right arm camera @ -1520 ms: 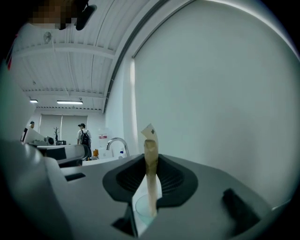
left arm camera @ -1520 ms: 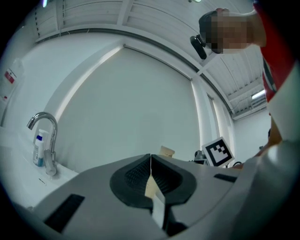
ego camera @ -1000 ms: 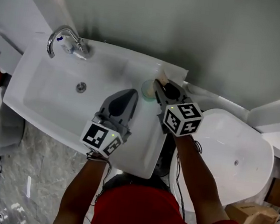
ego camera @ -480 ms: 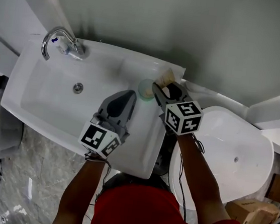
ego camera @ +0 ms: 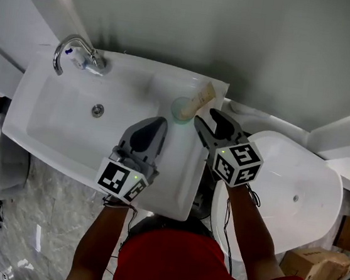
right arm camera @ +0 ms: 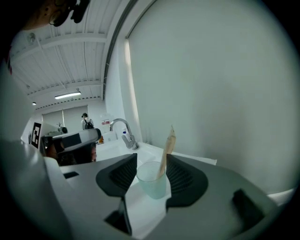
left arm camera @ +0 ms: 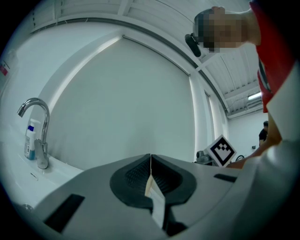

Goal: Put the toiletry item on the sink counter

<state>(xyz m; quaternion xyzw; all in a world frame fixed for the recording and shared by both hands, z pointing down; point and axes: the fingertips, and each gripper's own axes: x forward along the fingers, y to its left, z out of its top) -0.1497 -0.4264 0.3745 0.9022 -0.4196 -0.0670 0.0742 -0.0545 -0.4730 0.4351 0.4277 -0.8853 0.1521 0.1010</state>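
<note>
Well, both forearms reach forward from the red sleeves over the white table (ego camera: 184, 169), bare and roughly side by side. The right arm (ego camera: 241, 220) is stretched toward the table's back right corner, and the left arm (ego camera: 103, 235) holds its claw over the near rim of the basin (ego camera: 57, 115).

The toiletry item (ego camera: 204, 96), slim and tan, stands in a pale cup (ego camera: 180, 110) on the table, right of the basin and close to the wall. Its long axis runs close to upright, with the lower end in the cup and the top leaning away from the basin and toward the wall.

The right claw (ego camera: 208, 117) is released and its jaws are opening wide. The cup sits at the gap between them, and neither pad presses it. The left claw (ego camera: 159, 123) is clenched, jaws meeting at a seam.
</note>
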